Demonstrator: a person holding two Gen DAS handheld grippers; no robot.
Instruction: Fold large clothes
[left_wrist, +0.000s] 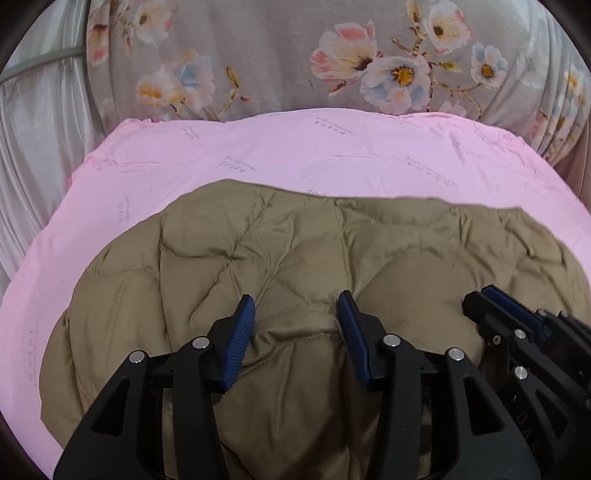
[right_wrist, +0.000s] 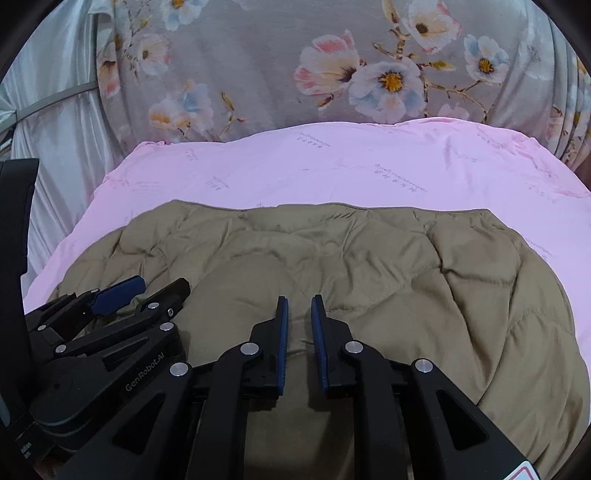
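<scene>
Left wrist view looks down over the left gripper (left_wrist: 297, 301), whose blue-padded jaws stand spread apart above a khaki quilted jacket (left_wrist: 280, 254), with no cloth pinched between them. The jacket lies flat on a pink sheet (left_wrist: 332, 147) printed with faint grey script, its far edge running straight across the middle of the picture. At the lower right edge the right gripper (left_wrist: 480, 295) shows from the side, low over the jacket; from this angle I cannot tell how its jaws stand. Behind the sheet rises a grey floral cushion (left_wrist: 277, 55), and a pale satin curtain (left_wrist: 33, 129) hangs at the left.

Right wrist view settles that point: the right gripper (right_wrist: 300, 301) has its jaws only narrowly parted, with a slim gap between the pads and nothing gripped in it. The left gripper (right_wrist: 155, 286) appears at lower left, side-on, jaws apart over the jacket's near edge. This view alone shows the jacket's rounded right side reaching close to the sheet's edge.
</scene>
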